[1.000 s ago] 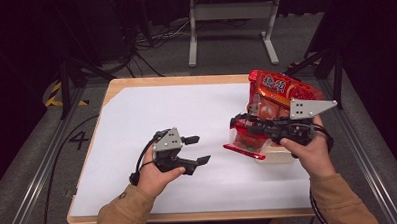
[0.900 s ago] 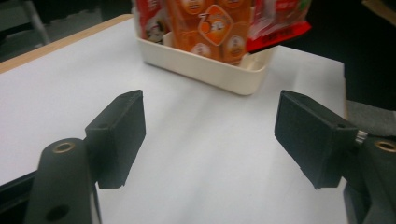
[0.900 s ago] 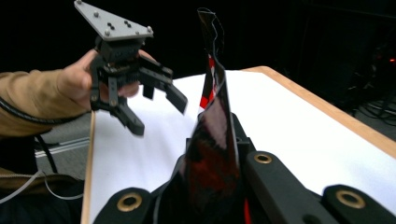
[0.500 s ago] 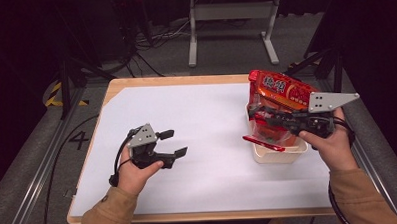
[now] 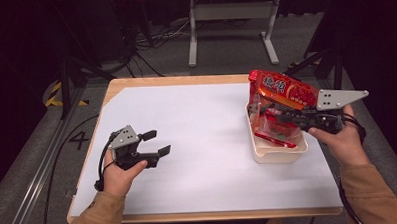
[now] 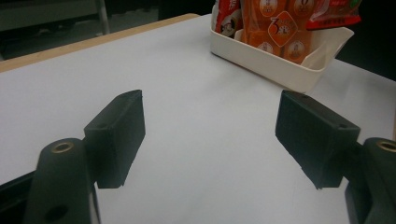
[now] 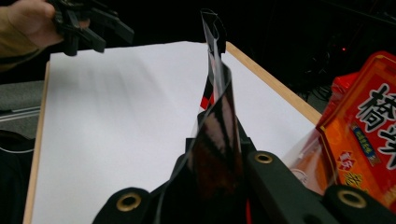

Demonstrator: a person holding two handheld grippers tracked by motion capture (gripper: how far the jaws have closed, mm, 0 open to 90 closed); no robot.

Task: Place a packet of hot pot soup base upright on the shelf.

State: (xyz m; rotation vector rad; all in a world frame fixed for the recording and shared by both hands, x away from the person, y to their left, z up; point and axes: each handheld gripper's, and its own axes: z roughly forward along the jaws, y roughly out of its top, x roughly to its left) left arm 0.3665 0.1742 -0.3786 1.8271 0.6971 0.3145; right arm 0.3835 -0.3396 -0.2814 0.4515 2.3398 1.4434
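Snack packet (image 7: 218,116) pinched edge-on in the right gripper (image 5: 276,114), over the white bin (image 5: 280,153) at the table's right side. Left gripper (image 5: 156,143) sits well apart at the left, jaws wide, holding nothing.

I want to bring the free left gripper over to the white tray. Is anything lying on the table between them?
No. In the high view only bare white table lies between the left gripper and the white tray.

Glossy crinkled foil snack packet (image 5: 281,91), smooth matt plastic tray (image 5: 275,154), matt white paper sheet (image 5: 202,142) on wood.
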